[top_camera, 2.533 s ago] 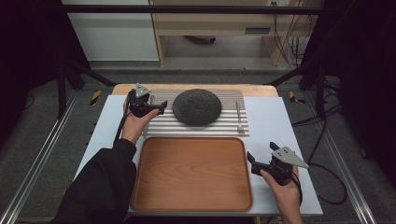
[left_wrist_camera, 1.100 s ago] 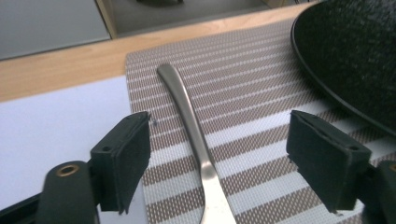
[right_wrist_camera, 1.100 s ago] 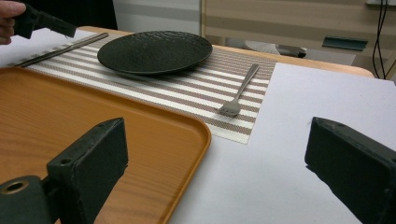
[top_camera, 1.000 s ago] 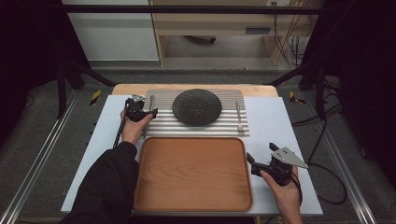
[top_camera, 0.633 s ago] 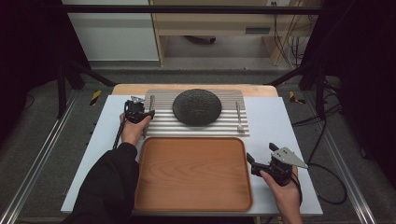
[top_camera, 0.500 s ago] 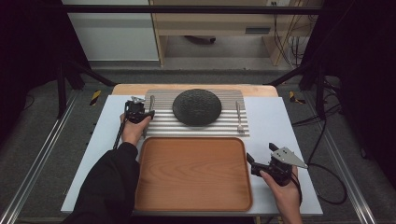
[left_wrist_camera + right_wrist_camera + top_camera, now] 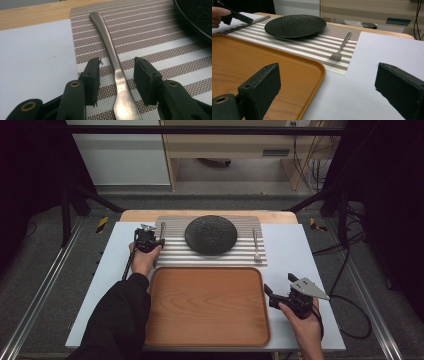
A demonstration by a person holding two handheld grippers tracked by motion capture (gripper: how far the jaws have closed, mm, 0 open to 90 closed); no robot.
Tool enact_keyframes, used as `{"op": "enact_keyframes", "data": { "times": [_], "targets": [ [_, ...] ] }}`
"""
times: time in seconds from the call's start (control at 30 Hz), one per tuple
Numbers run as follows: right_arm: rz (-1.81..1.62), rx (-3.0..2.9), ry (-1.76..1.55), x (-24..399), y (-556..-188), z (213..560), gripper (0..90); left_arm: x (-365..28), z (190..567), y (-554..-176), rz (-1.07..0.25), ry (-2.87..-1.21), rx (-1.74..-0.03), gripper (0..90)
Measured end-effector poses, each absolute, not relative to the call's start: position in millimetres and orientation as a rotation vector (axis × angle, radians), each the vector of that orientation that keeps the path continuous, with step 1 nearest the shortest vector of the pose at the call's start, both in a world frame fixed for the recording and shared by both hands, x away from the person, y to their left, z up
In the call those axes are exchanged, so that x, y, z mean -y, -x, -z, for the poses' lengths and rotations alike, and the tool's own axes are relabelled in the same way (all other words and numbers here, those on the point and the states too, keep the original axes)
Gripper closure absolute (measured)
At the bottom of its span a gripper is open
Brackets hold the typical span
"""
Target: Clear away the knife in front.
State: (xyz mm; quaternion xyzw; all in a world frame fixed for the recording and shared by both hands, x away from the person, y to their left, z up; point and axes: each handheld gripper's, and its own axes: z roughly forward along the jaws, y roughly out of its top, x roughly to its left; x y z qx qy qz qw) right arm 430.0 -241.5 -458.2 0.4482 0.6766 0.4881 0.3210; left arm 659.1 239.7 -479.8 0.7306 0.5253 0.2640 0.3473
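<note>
The left gripper [image 7: 117,80] straddles the handle of a knife [image 7: 113,67]; its jaws have just been closing, yet a gap shows on each side of the metal, so the pads do not press it. The knife lies flat on the striped placemat [image 7: 160,42], left of the black plate [image 7: 210,234], close to the mat's left edge. The right gripper [image 7: 327,92] stands wide open with nothing in it, right of the wooden tray [image 7: 205,305], which sits nearer the person than the plate. A fork [image 7: 256,245] lies right of the plate. The risk I judge: the thin, flat handle may slip or pivot as the pads meet, or the pads may snag the woven mat.
</note>
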Motion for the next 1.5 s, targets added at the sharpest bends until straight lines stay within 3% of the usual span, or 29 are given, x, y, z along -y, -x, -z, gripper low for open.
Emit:
{"op": "enact_keyframes", "data": {
  "times": [0.4, 0.93, 1.5],
  "targets": [
    [-1.282, -1.783, -1.178, 241.1, -430.3, 459.0, 6.5, -237.7, 482.0, -659.6, -0.696, -1.912, -1.373, 62.9],
    [-1.289, -1.789, -1.183, 241.7, -430.4, 459.8, 6.7, -233.3, 482.4, -659.7, -0.712, -1.926, -1.356, 79.1],
    [-1.292, -1.784, -1.192, 243.5, -430.3, 459.6, 6.8, -233.8, 481.1, -656.3, -0.733, -1.881, -1.384, 79.8]
  ]
}}
